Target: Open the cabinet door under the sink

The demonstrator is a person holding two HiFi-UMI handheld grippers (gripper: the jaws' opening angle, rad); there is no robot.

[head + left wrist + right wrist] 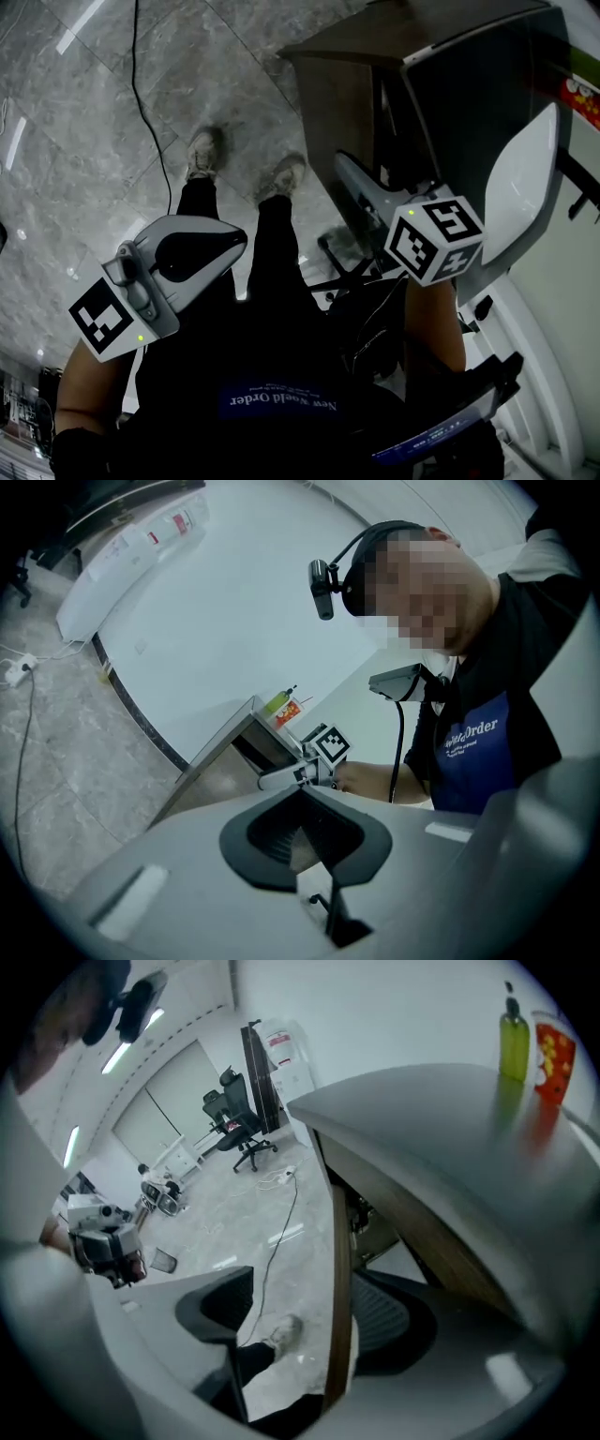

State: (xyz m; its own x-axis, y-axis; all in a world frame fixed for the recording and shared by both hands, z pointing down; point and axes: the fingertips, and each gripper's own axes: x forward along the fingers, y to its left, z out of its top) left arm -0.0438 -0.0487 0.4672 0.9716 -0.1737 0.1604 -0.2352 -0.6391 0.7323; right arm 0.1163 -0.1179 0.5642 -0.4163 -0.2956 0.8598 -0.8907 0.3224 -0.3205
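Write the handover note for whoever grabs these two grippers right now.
Right gripper: jaws apart, straddling the free edge of the cabinet door. The edge sits close to one pad and is not clamped.
Left gripper: shut, empty, held away from the door.
Done: the door appears already ajar, with the cabinet's inside showing behind its edge.
Left: close on the edge or hook it, then swing the door fully open.

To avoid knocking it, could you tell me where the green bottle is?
The green bottle stands at the upper right of the right gripper view, on the grey countertop, just left of the red packet.
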